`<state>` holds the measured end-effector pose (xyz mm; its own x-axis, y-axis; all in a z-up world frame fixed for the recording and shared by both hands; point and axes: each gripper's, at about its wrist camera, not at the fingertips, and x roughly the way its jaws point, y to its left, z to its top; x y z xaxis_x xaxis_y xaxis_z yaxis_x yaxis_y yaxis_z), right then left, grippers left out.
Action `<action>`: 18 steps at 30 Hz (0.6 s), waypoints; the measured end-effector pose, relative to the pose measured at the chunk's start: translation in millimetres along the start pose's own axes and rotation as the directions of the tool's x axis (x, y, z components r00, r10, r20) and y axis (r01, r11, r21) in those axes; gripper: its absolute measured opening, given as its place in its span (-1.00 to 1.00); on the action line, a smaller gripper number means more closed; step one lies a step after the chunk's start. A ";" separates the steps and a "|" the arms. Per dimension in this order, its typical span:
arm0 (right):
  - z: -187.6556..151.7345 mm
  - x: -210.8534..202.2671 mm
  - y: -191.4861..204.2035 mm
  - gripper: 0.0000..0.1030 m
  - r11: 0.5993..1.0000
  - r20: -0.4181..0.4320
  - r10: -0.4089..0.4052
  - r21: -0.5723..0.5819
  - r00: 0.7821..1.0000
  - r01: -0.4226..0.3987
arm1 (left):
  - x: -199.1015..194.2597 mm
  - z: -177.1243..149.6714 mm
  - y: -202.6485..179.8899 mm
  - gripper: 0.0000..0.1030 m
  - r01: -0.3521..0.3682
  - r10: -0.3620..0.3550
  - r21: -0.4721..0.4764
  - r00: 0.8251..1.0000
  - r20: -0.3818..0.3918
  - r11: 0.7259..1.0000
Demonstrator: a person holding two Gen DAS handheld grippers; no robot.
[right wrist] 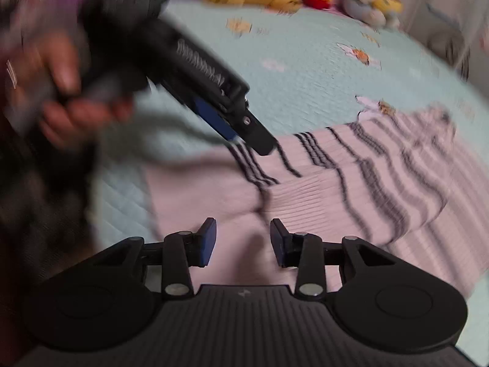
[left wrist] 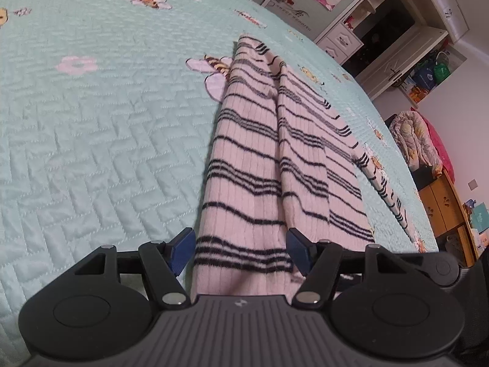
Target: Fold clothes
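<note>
Fingers of both grippers, left gripper [left wrist: 240, 249] and right gripper [right wrist: 243, 241], stand parted, unclamped, over the striped sweater [left wrist: 269, 165] at lower centre; sides folded in, next grasp hem on the bed [left wrist: 91, 122].

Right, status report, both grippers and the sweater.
Left gripper open, straddling the sweater's near end. Right gripper open over the striped sweater, nothing pinched. Sweater lies part-folded on the quilt. Nothing in the way.
</note>
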<state>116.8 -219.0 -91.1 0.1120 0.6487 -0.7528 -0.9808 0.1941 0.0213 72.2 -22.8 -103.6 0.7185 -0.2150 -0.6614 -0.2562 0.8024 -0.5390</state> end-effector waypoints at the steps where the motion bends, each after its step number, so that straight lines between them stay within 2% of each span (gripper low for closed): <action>1: -5.0 -8.3 -13.3 -0.23 0.995 0.043 0.012 0.102 0.999 -0.016 | 0.6 1.9 -2.9 0.32 0.010 -0.010 0.007 1.000 0.001 1.000; 3: -15.1 -24.8 -40.1 -0.23 0.952 0.132 0.019 0.300 0.991 -0.059 | 5.0 5.1 -11.0 0.32 0.035 -0.035 0.018 0.999 -0.004 0.999; 6: -37.1 -36.8 -79.9 -0.23 0.826 0.232 -0.042 0.555 0.972 -0.096 | 19.3 7.0 -28.9 0.31 0.053 -0.052 0.054 0.998 -0.025 0.997; 8: -49.3 -38.2 -96.6 -0.23 0.734 0.294 -0.064 0.662 0.954 -0.155 | 31.1 5.2 -39.4 0.12 0.028 -0.024 0.093 0.999 -0.044 0.995; 10: -58.1 -37.1 -107.0 -0.23 0.654 0.336 -0.072 0.727 0.939 -0.210 | 41.6 2.7 -43.6 -0.53 0.041 -0.032 0.104 0.996 -0.083 0.994; 11: -61.8 -35.7 -109.3 -0.23 0.625 0.342 -0.080 0.749 0.936 -0.220 | 45.1 1.4 -44.2 -0.54 0.040 -0.031 0.095 0.995 -0.099 0.995; 15: -66.2 -25.2 -111.6 -0.23 0.603 0.311 -0.100 0.775 0.945 -0.191 | 44.9 1.3 -45.8 -0.47 0.033 -0.024 0.107 0.996 -0.086 0.994; 18: -82.1 -12.9 -110.6 -0.21 0.522 0.286 -0.084 0.829 0.955 -0.202 | 46.7 1.3 -48.7 -0.45 0.028 -0.017 0.121 0.996 -0.086 0.992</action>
<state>210.7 -309.3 -137.7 0.2352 0.8133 -0.5321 -0.4022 0.5798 0.7085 119.1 -71.2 -107.6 0.6647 -0.2760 -0.6943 -0.1559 0.8576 -0.4901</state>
